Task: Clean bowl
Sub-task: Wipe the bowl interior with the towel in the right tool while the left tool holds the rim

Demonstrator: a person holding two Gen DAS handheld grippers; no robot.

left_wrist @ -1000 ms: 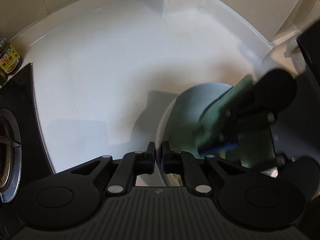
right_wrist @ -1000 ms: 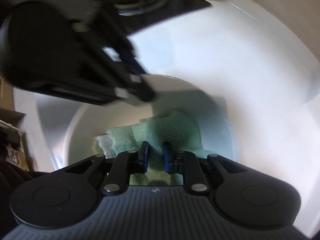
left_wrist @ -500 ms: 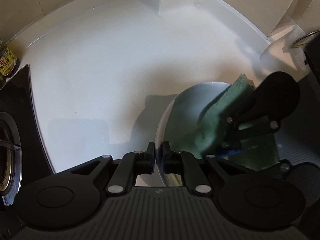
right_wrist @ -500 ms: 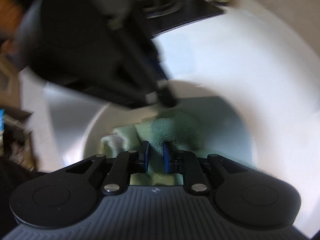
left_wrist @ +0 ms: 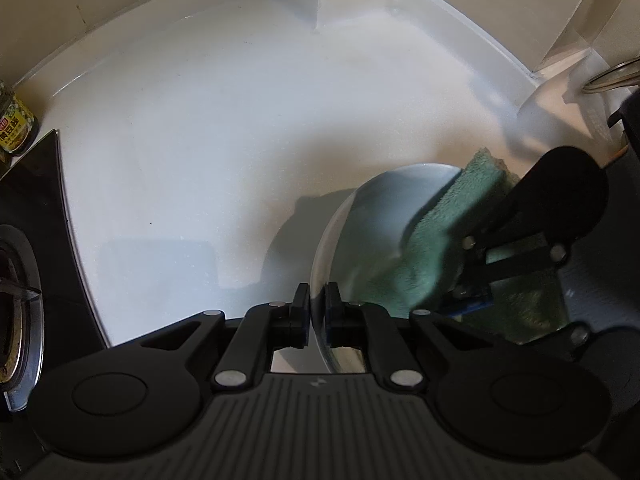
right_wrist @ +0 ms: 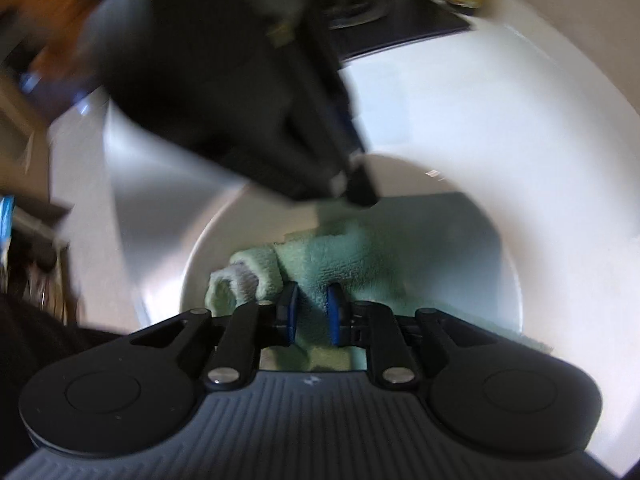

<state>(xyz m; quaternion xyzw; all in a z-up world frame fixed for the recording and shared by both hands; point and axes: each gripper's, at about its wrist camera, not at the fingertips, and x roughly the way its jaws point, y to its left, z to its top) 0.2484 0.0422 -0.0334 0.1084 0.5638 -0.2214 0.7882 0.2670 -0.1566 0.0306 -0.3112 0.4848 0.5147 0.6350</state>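
Note:
A white bowl [left_wrist: 376,208] stands tilted on the white counter. My left gripper [left_wrist: 317,314] is shut on the bowl's rim and holds it. My right gripper [right_wrist: 312,310] is shut on a green cloth [right_wrist: 344,252] and presses it inside the bowl [right_wrist: 472,236]. In the left wrist view the cloth [left_wrist: 436,236] lies against the bowl's inner wall, with the right gripper [left_wrist: 472,296] behind it. In the right wrist view the left gripper [right_wrist: 362,192] shows blurred at the bowl's far rim.
A black gas stove [left_wrist: 20,280] lies at the left of the counter [left_wrist: 200,140], with a yellow-labelled jar [left_wrist: 14,128] behind it. A metal pot edge [left_wrist: 612,76] shows at the far right. Walls close the counter's back corner.
The right gripper has wiped the cloth round inside the bowl, shifting it slightly. The left gripper has kept its grip on the rim.

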